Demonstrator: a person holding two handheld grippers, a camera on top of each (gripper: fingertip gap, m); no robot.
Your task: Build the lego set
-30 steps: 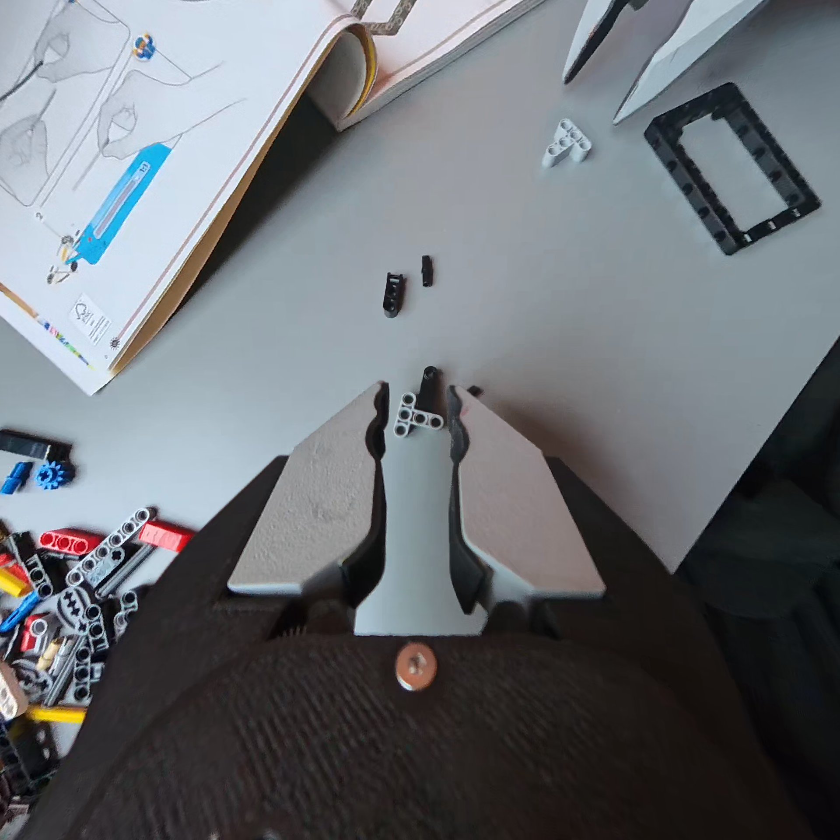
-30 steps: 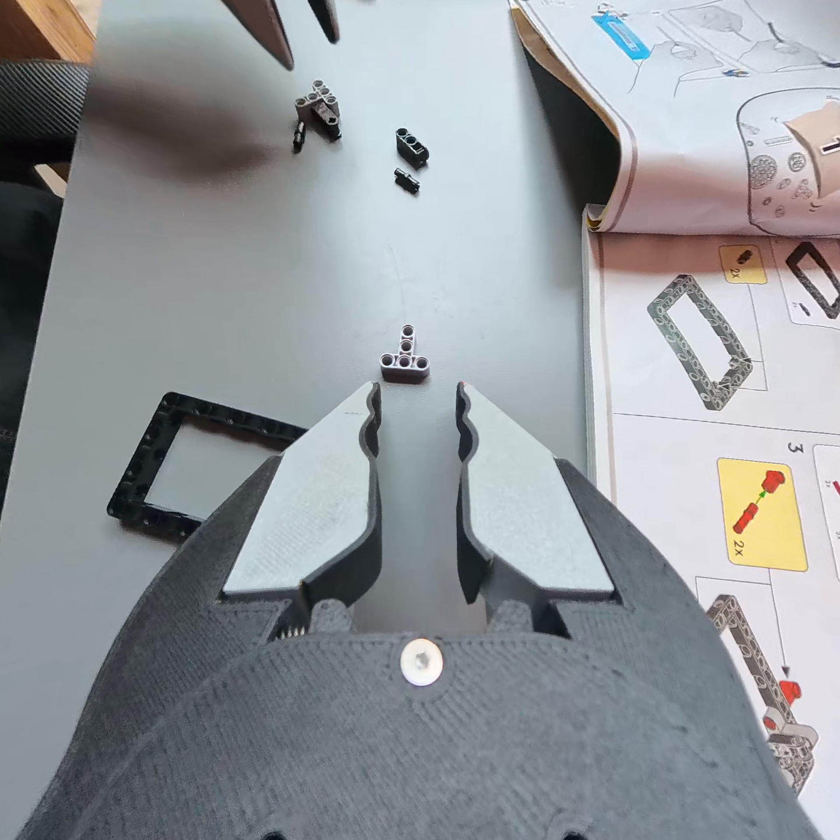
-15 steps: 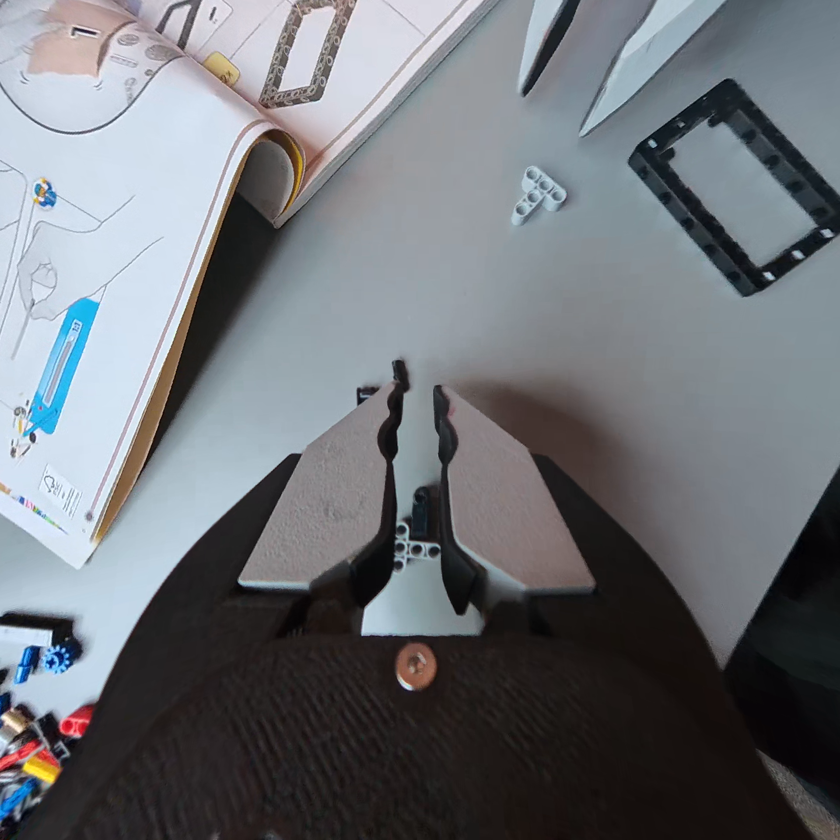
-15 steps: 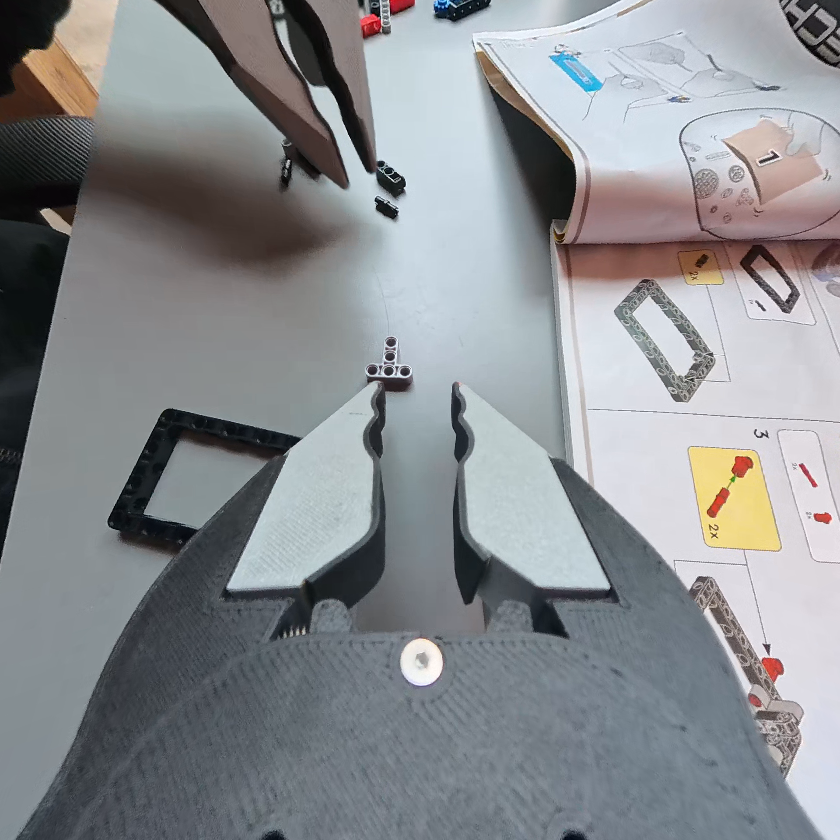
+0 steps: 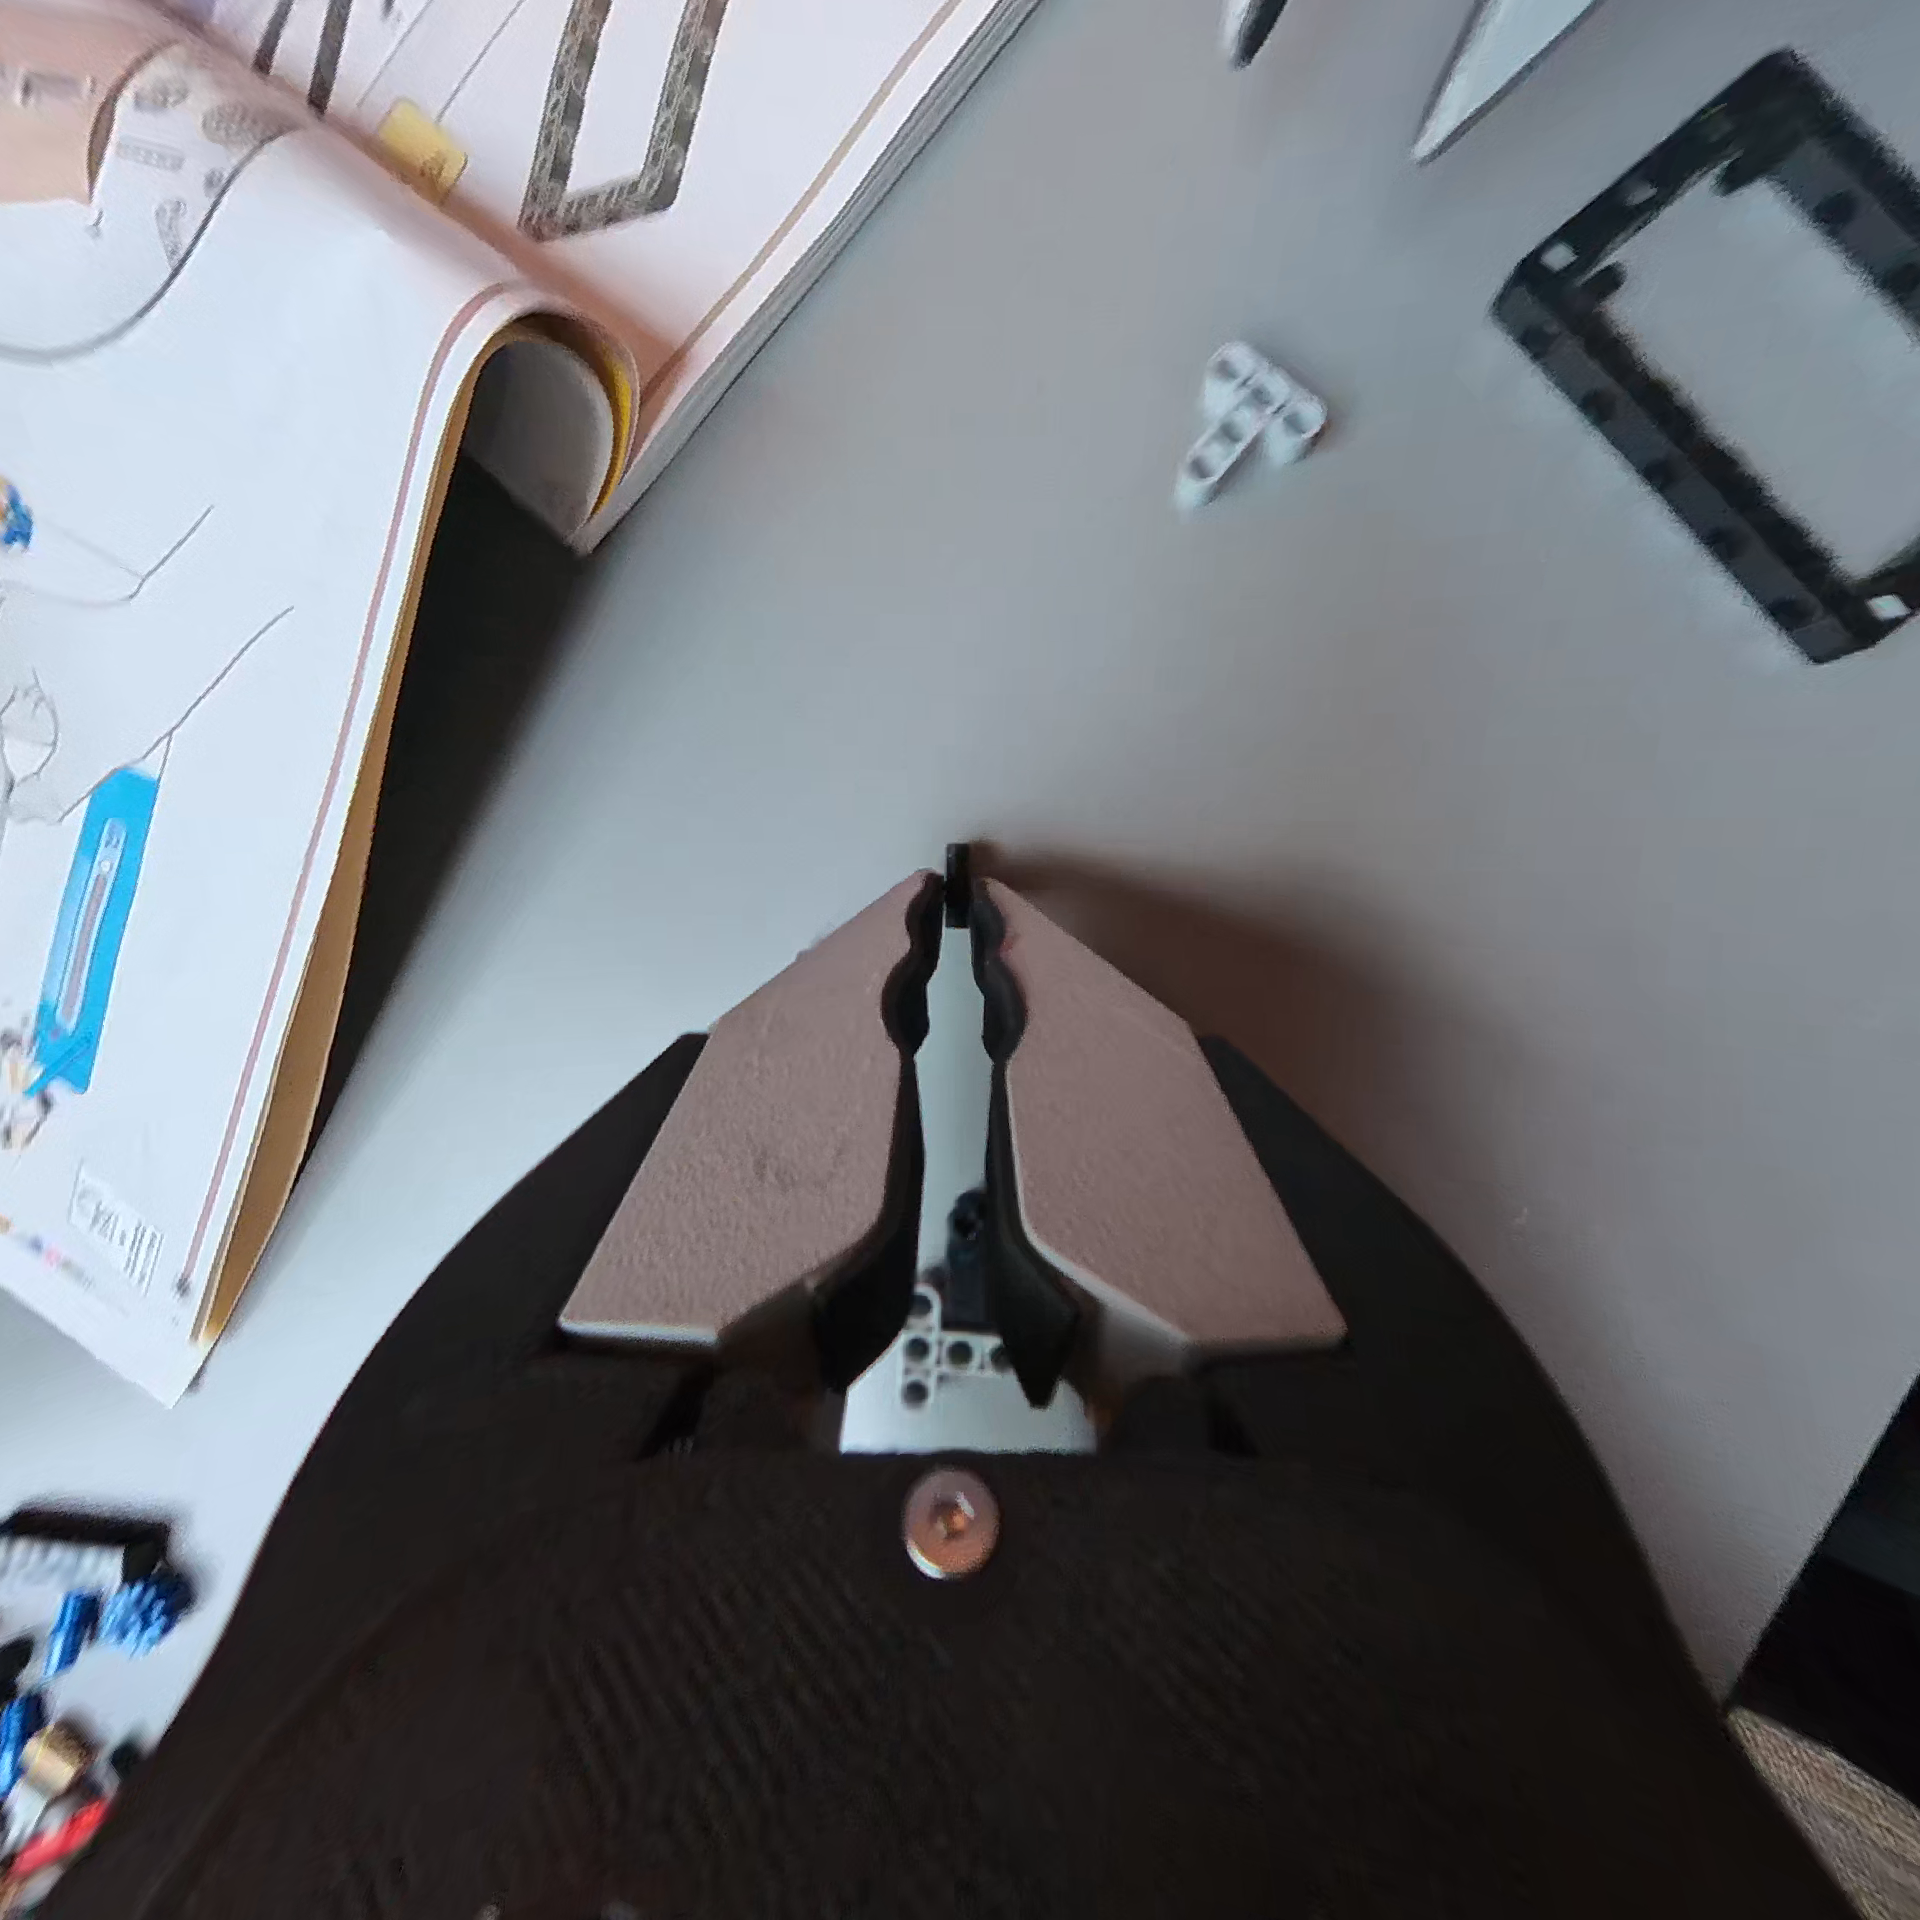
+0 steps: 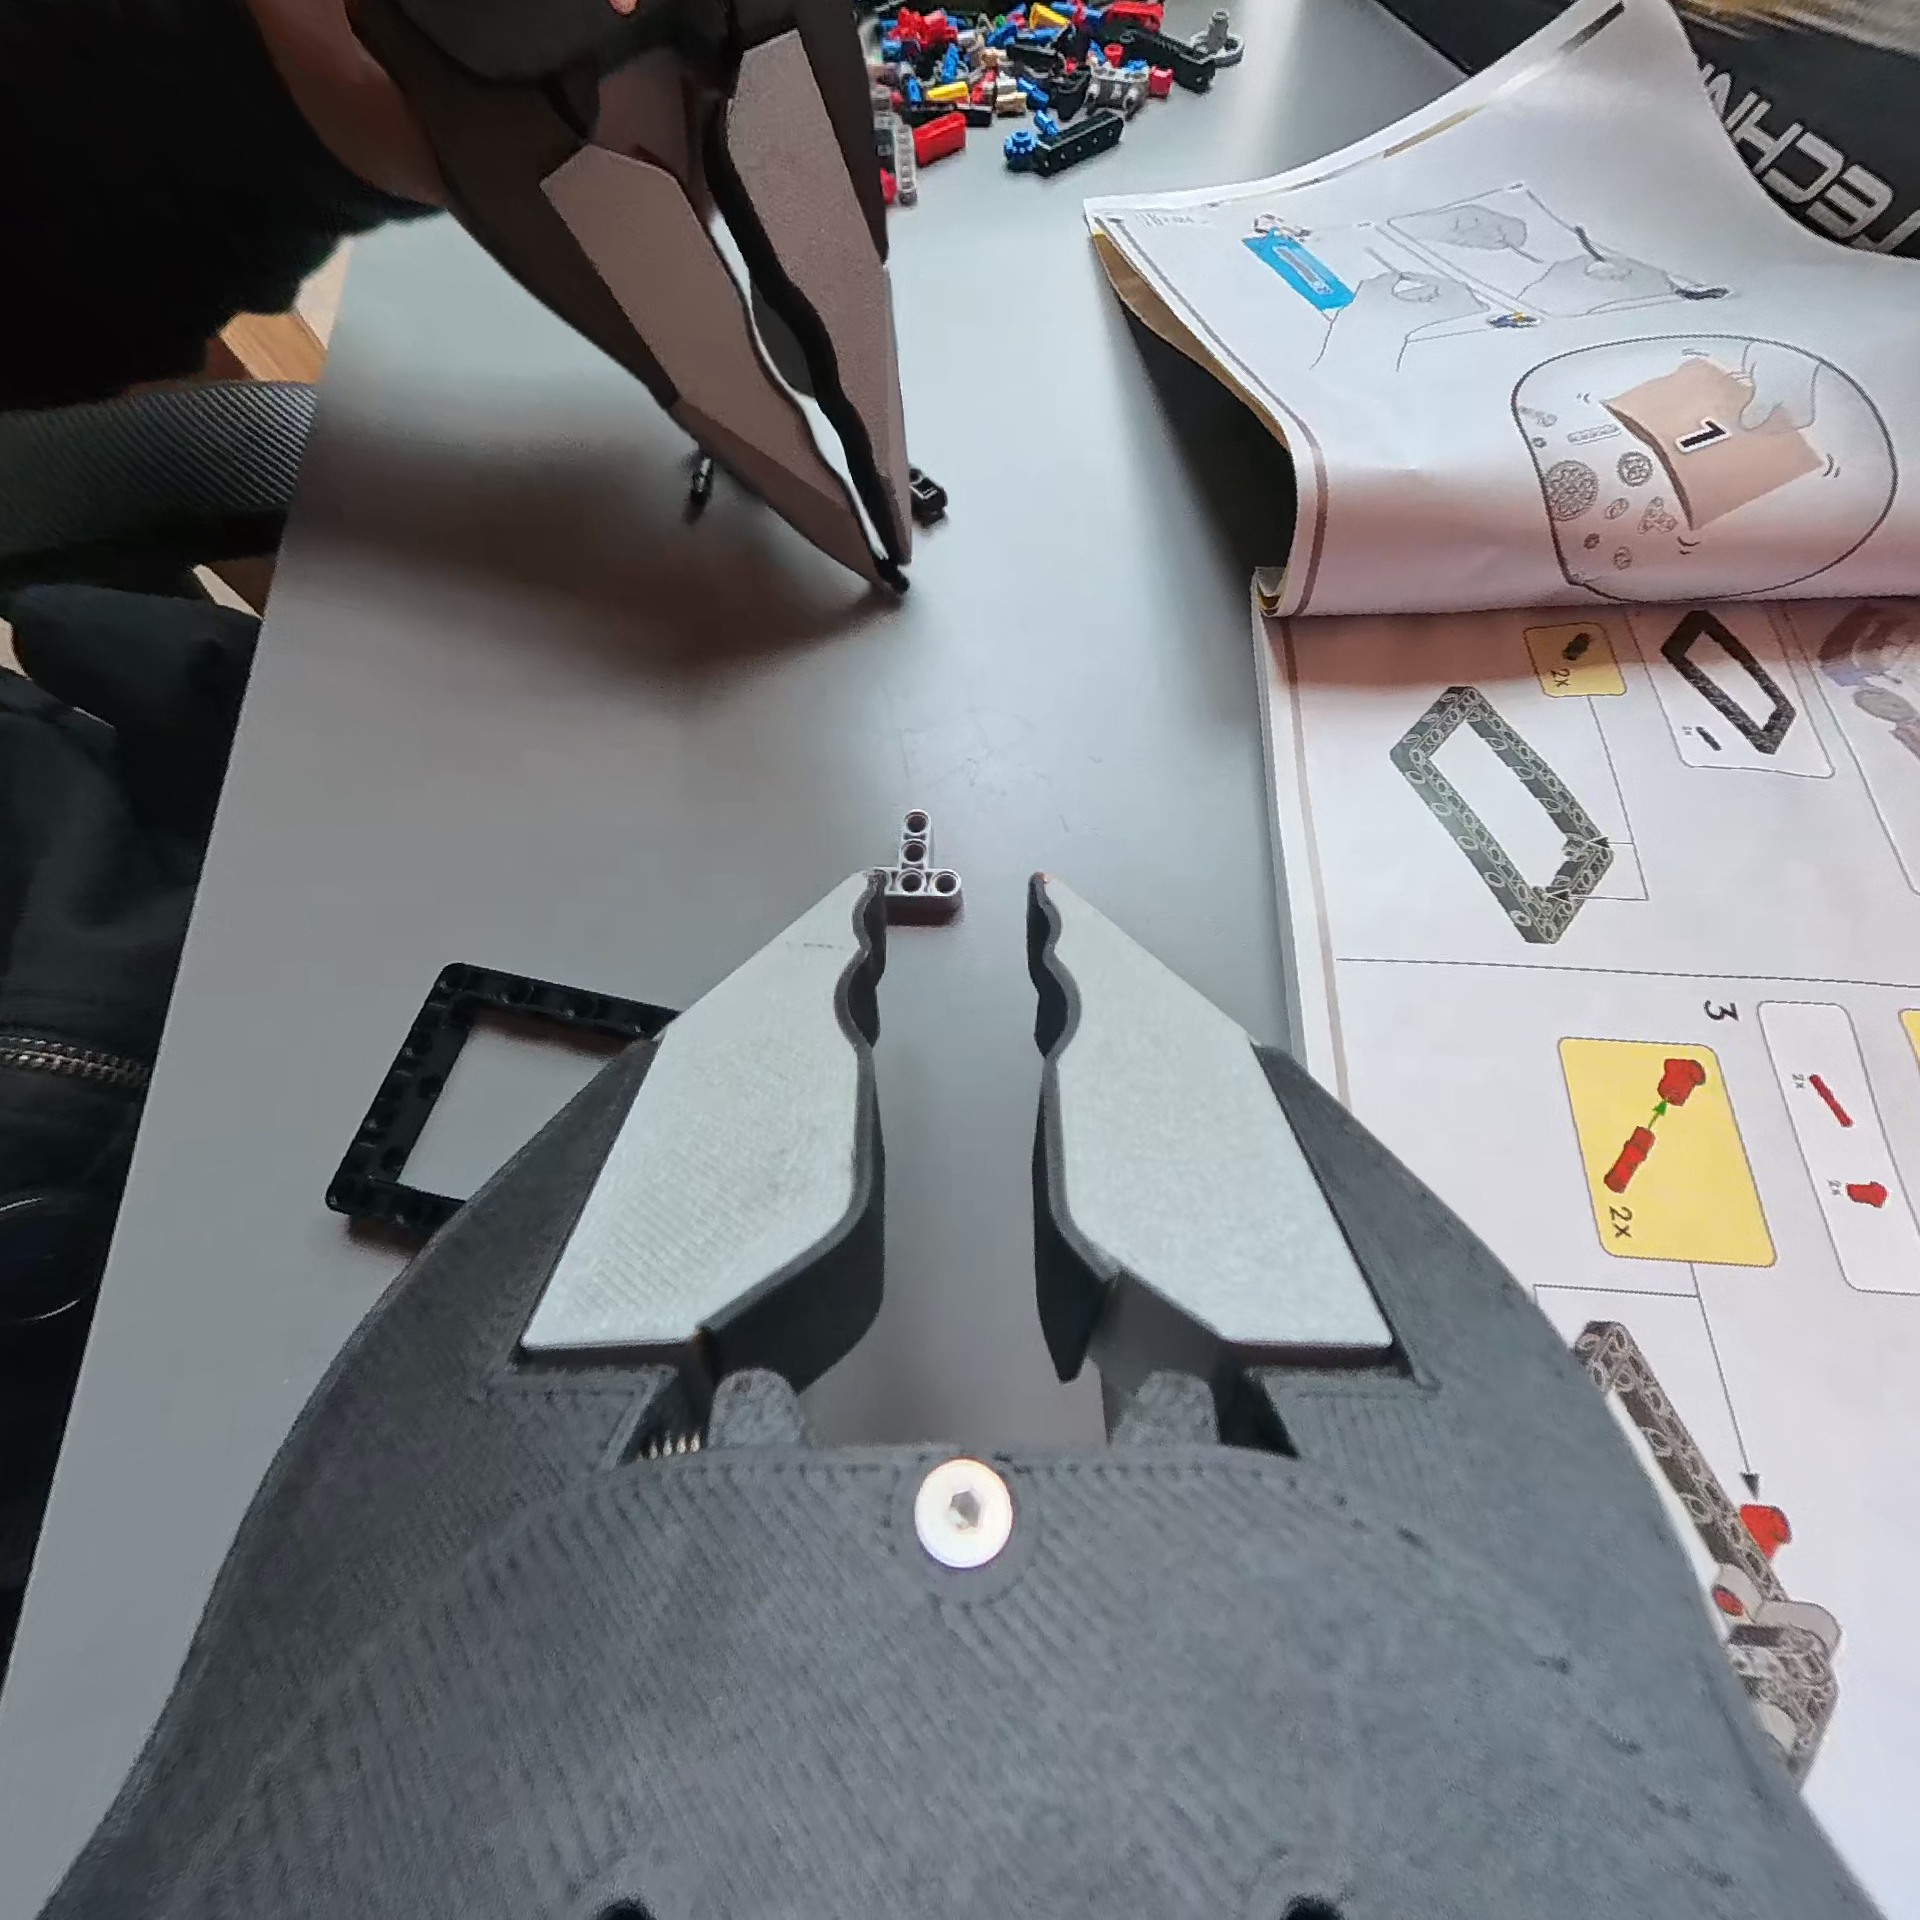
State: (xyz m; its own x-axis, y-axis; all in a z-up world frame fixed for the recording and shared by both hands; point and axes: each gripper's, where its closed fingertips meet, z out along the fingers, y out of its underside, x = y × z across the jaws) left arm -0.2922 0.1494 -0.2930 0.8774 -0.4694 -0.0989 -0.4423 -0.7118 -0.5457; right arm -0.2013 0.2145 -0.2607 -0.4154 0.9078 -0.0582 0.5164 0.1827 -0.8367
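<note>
Left gripper (image 5: 956, 902), tips down on the grey table (image 5: 1299, 790), pinches a small black connector pin (image 5: 955, 868) at its very tip. Right gripper (image 6: 956, 894) hangs spread and empty, a grey T-shaped beam (image 6: 918, 873) just off its left fingertip at 11 o'clock. A black rectangular frame (image 6: 416, 1101) lies at 9 o'clock, the loose parts pile (image 6: 1018, 73) at 12 o'clock and the open instruction booklet (image 6: 1558, 831) at 3 o'clock. To do this well, I would lift the pin straight up without loosening the narrow pinch, then steady the frame with the right gripper before pressing the pin into a hole. The booklet bears printed step numbers and part counts, which I leave unread.
</note>
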